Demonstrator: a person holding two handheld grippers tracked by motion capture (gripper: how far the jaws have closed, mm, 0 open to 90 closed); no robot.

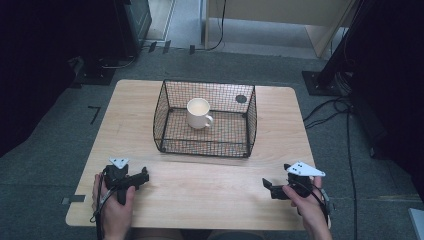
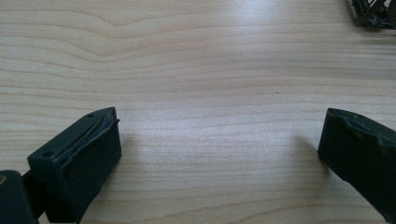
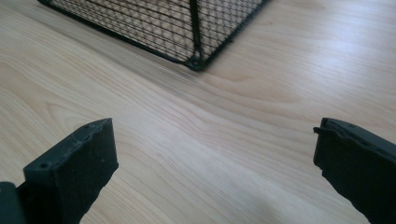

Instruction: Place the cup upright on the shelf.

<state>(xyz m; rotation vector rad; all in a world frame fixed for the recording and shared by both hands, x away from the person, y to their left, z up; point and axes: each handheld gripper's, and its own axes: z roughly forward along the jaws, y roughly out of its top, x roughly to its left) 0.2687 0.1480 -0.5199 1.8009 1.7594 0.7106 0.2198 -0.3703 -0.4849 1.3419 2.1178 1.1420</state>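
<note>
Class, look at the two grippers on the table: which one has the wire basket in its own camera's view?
The right gripper: its view shows a corner of the wire basket ahead, while the left gripper looks along bare table.

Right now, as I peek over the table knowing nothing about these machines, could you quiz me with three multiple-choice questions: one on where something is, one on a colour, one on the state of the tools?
1. Where does the mug stand?
A. Inside the wire basket
B. On the floor
C. Between the two hands

2. What colour is the mug?
A. Red
B. Cream white
C. Blue

3. How do the jaws of the left gripper and the right gripper stand?
A. Both shut on the mug
B. Both open, holding nothing
C. One shut on the basket's rim

Answers:
1. A, since the high view shows mesh walls all round the mug.
2. B, as its body and handle are pale cream against the black mesh.
3. B, because each gripper view shows bare wooden table in a wide gap between the jaws.
</note>
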